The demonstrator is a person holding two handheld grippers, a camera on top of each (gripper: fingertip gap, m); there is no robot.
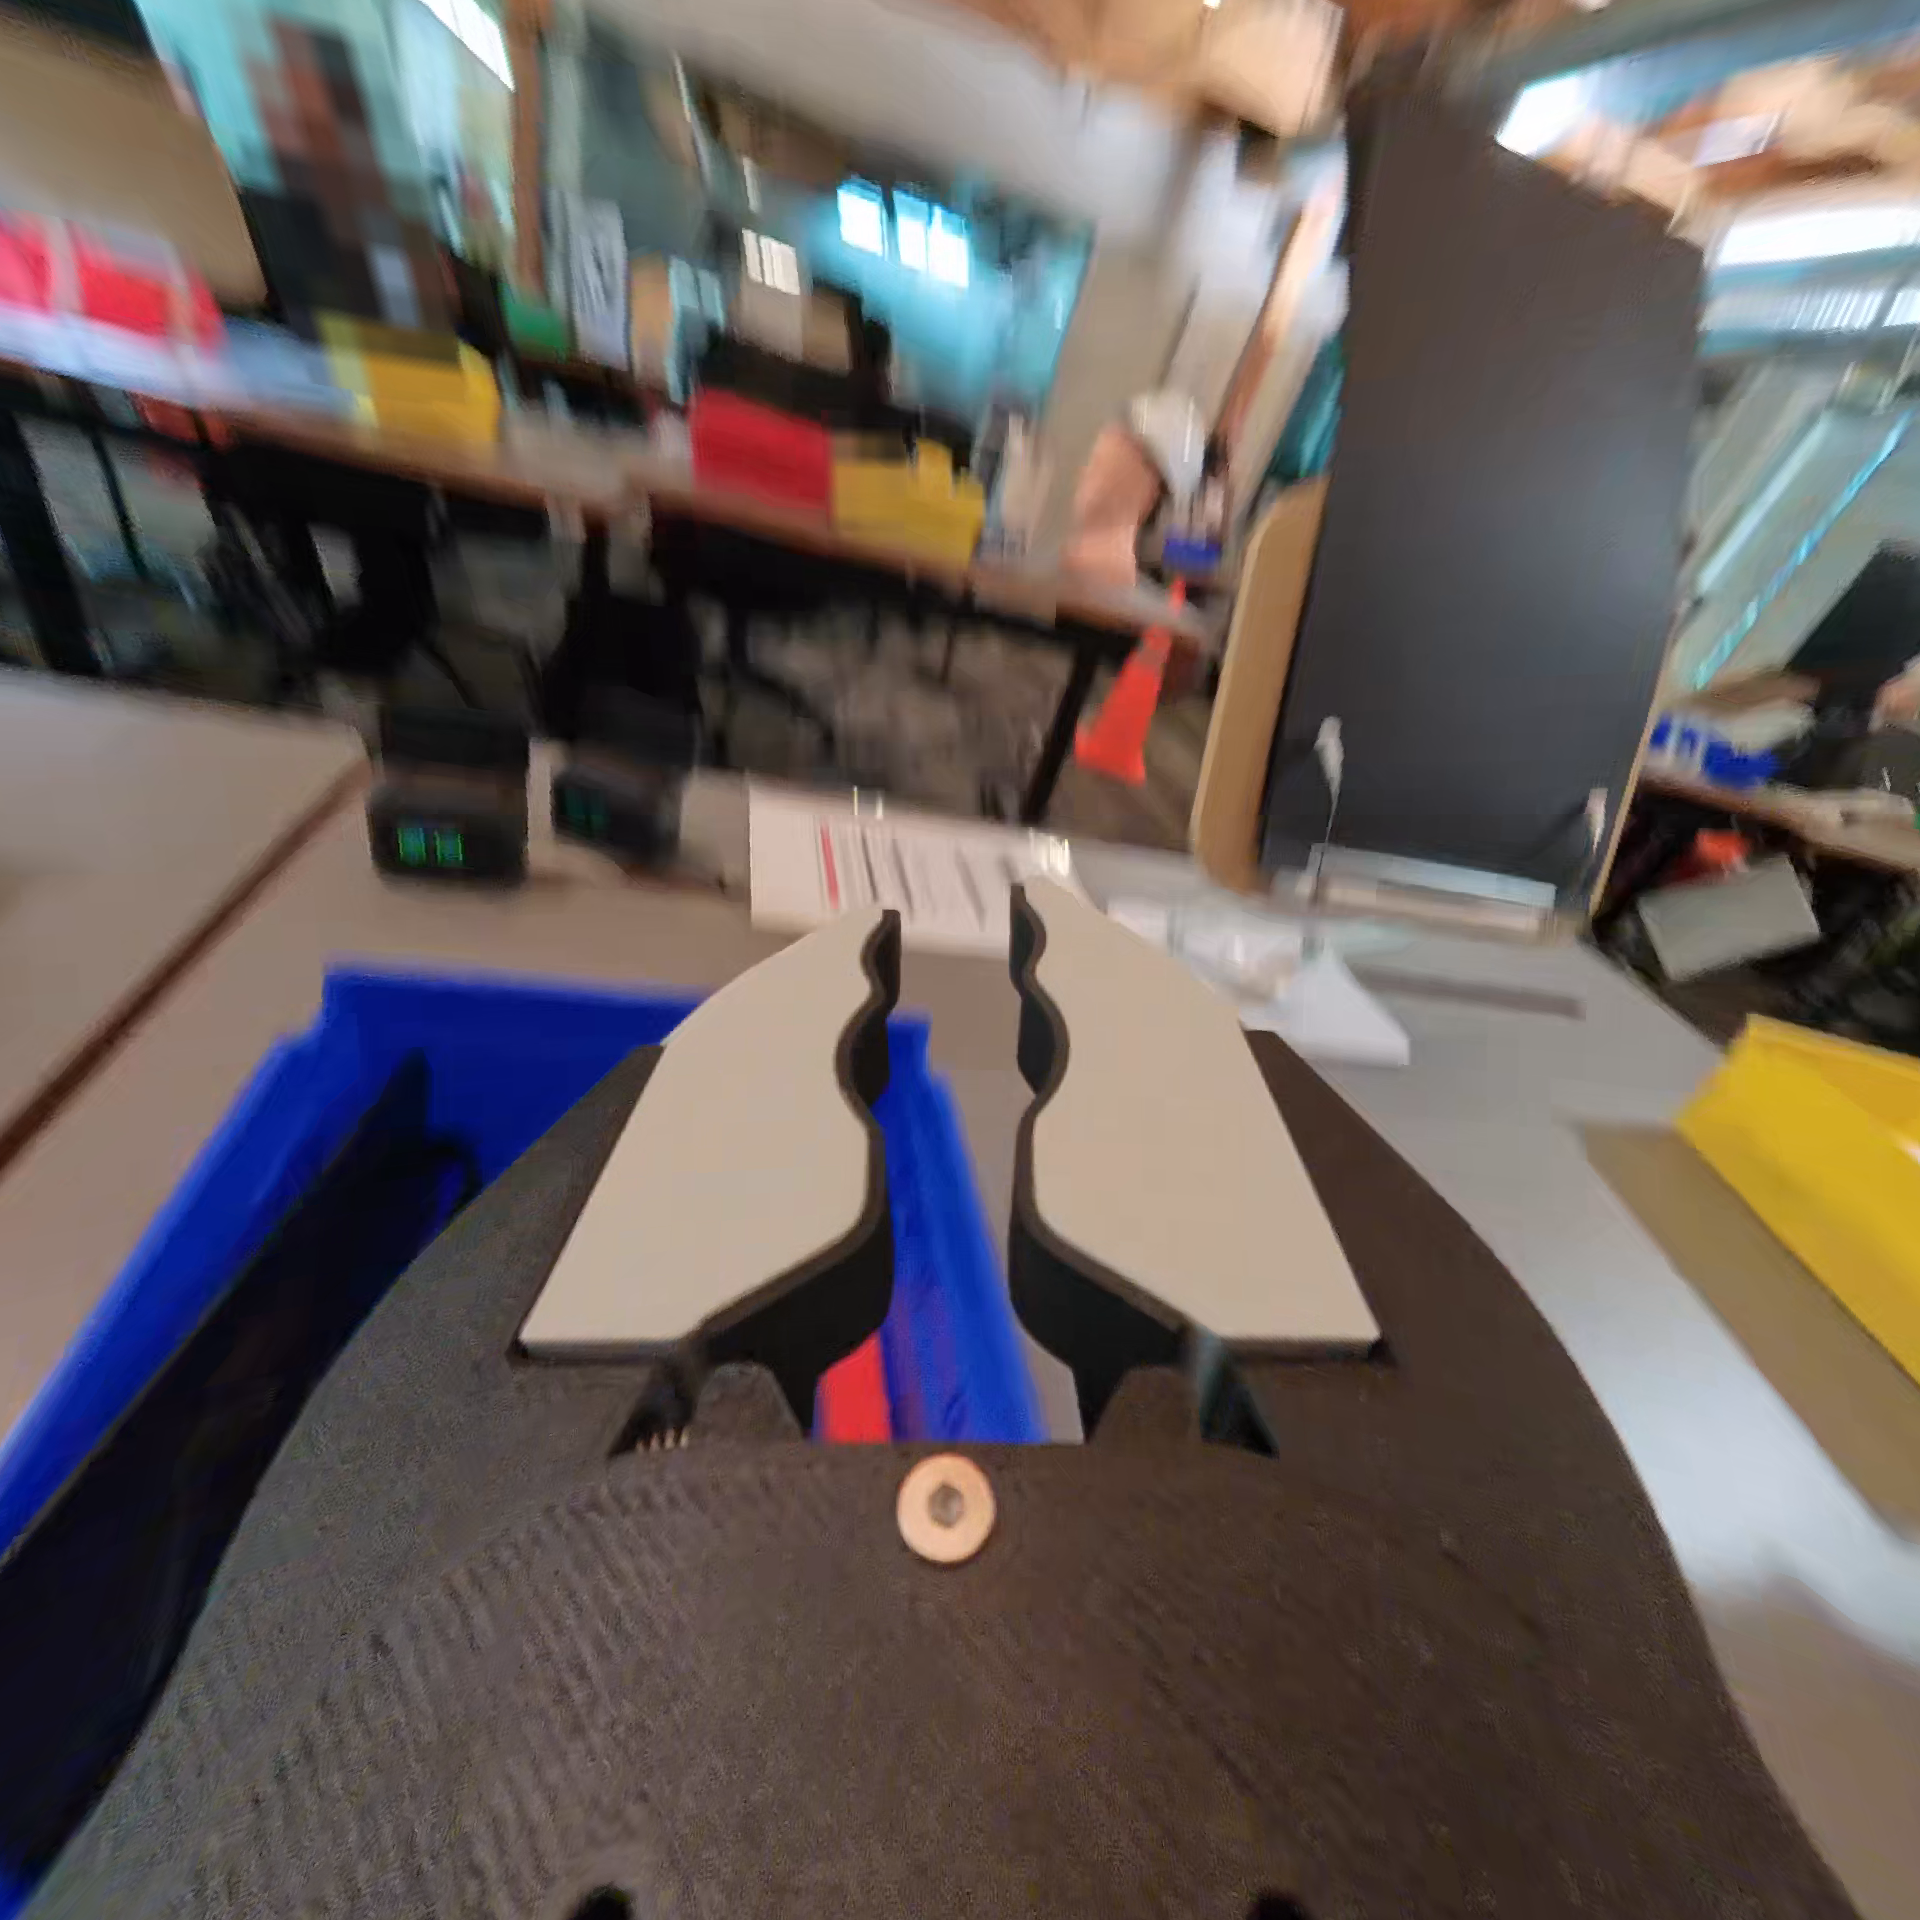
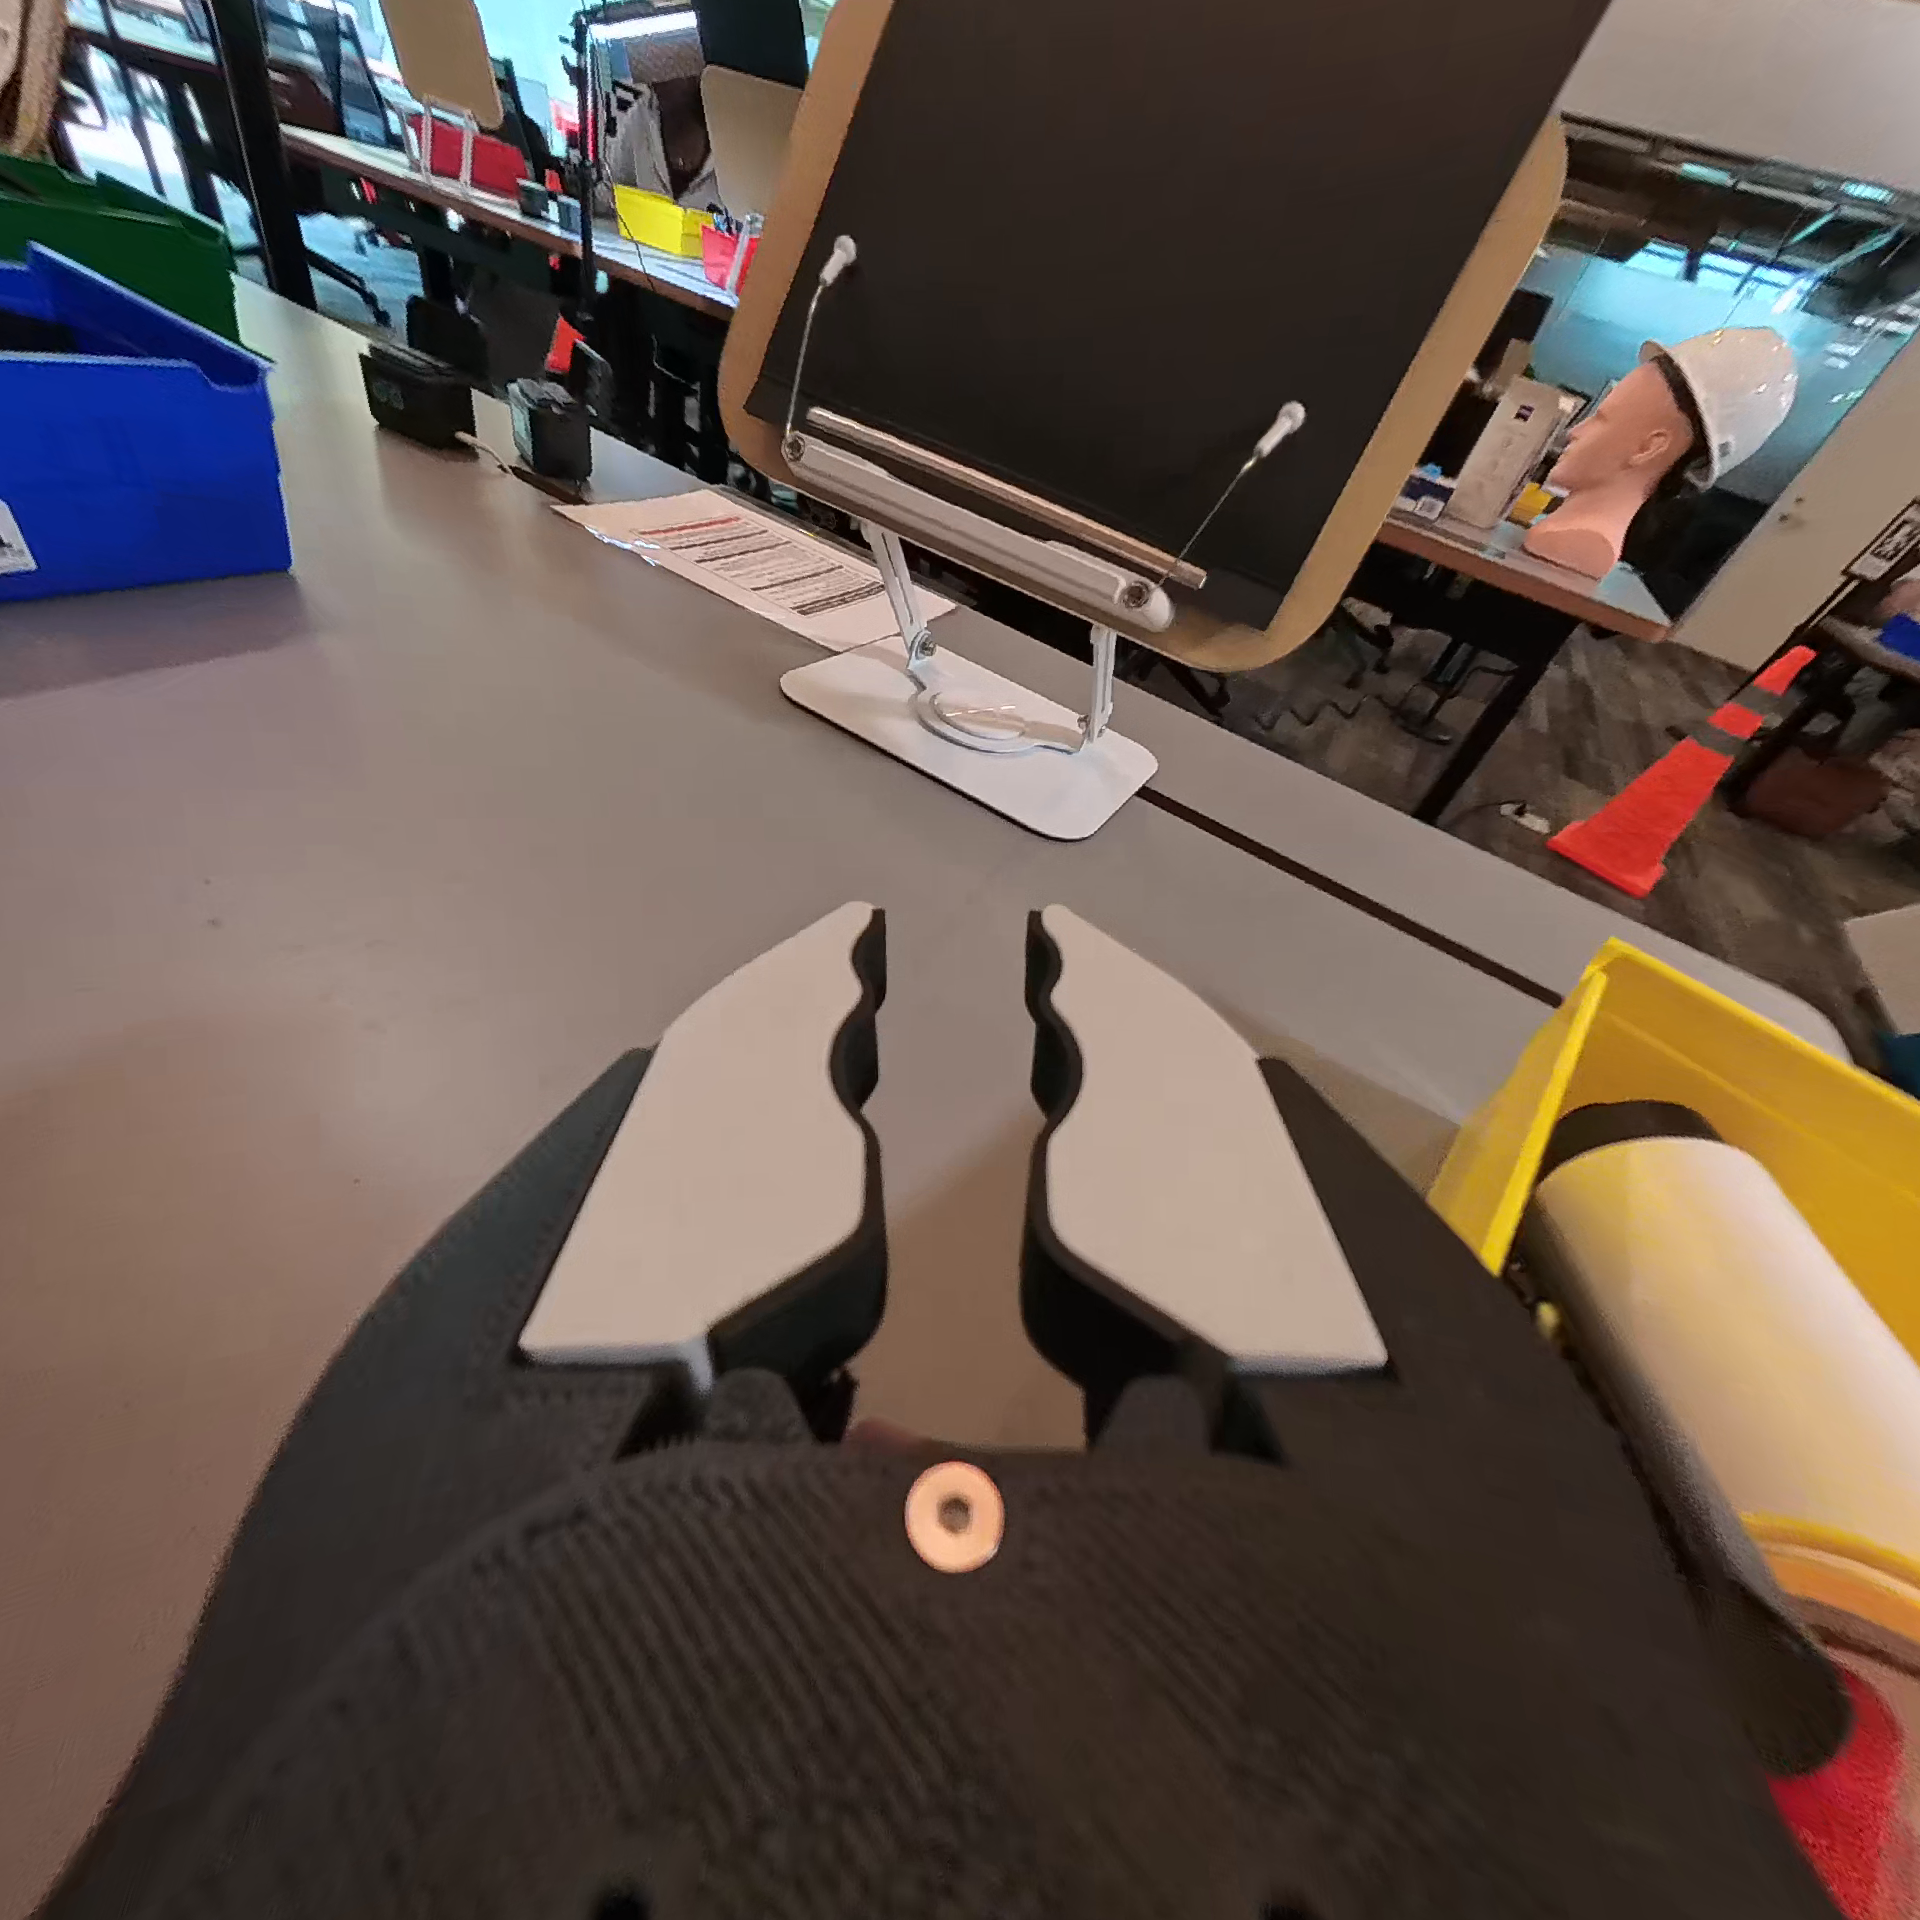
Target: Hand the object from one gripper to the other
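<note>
My left gripper is open and empty, with a gap between its grey fingers. It hovers over the right side of a blue bin. A red thing shows in the bin between the finger bases; its shape is hidden. The left wrist view is blurred. My right gripper is open and empty above the grey table. A yellow bin lies just to its right, holding a white roll and a red item at the frame's edge.
A black board on a white stand stands on the table ahead. A printed sheet lies beside it. Two small black devices sit at the far edge. The blue bin is at far left. An orange cone stands on the floor. My right fingertips sit around 55 cm from my left ones.
</note>
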